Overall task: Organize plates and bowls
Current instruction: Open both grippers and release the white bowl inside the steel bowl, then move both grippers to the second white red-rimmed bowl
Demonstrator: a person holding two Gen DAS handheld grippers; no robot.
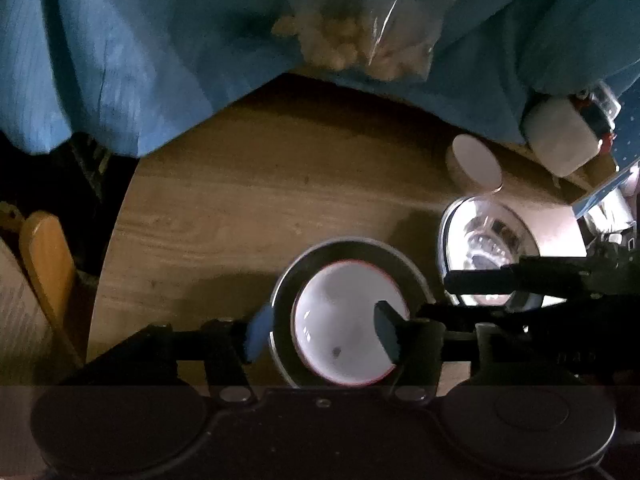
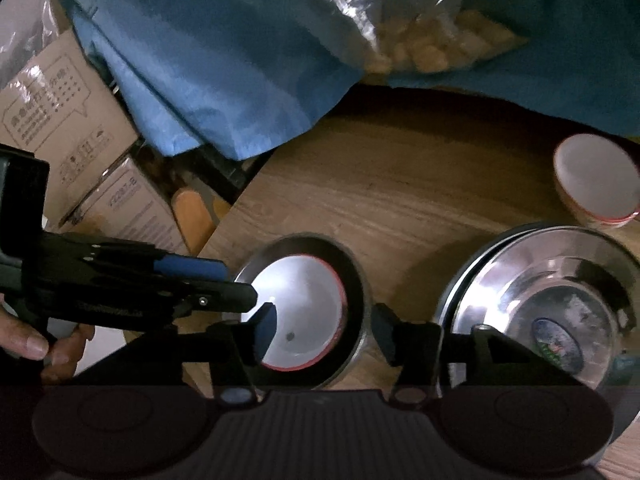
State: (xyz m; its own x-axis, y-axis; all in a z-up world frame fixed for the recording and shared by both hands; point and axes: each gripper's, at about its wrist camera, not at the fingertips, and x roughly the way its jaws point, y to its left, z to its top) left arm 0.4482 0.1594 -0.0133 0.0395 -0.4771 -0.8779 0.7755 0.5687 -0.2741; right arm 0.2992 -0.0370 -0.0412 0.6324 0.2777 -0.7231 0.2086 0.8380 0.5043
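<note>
Your left gripper (image 1: 322,330) and right gripper (image 2: 324,330) both stand parted around the nested pair, pads clear: white bowl (image 2: 304,316) sits inside steel bowl (image 2: 356,280) on the wooden table (image 2: 400,184); steel plates (image 2: 560,280) lie beside it

On the wooden surface (image 2: 400,184): two white red-rimmed bowls, one (image 2: 304,312) nested in the one small steel bowl (image 2: 356,280), one (image 2: 596,180) far right. One stack of steel plates (image 2: 520,276), count unclear. One blue cloth (image 2: 208,60), one clear bag (image 2: 432,40), two cardboard boxes (image 2: 60,100).
</note>
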